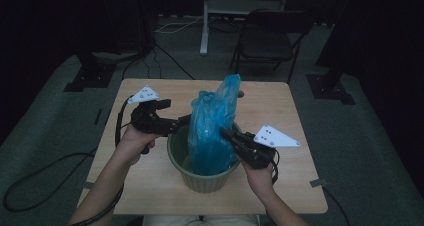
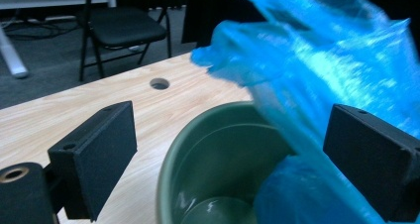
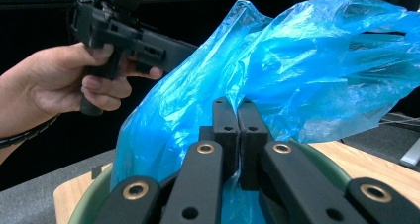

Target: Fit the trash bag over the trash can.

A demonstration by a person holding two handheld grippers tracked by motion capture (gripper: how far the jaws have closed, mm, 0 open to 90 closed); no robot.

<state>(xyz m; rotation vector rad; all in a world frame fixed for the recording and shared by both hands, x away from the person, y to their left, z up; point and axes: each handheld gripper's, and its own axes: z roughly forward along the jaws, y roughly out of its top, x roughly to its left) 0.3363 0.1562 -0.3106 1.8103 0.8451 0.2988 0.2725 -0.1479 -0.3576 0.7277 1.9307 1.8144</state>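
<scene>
A crumpled blue plastic bag (image 1: pixel 212 123) stands upright in a round green bin (image 1: pixel 205 183) at the table's near middle. My right gripper (image 1: pixel 223 133) comes in from the right and is shut on a fold of the bag's film, as the right gripper view shows (image 3: pixel 238 135) just above the bin rim (image 3: pixel 324 163). My left gripper (image 1: pixel 186 119) is at the bag's left side, level with the bin's rim. In the left gripper view its jaws stand wide open (image 2: pixel 233 159), with the bag (image 2: pixel 317 75) and the bin's rim (image 2: pixel 166 154) between them.
The wooden table (image 1: pixel 280 116) has a small round hole (image 2: pixel 159 84) behind the bag. A black folding chair (image 1: pixel 267 41) and a white stand leg (image 1: pixel 204 31) are on the floor beyond it. Cables (image 1: pixel 40 176) trail at the left.
</scene>
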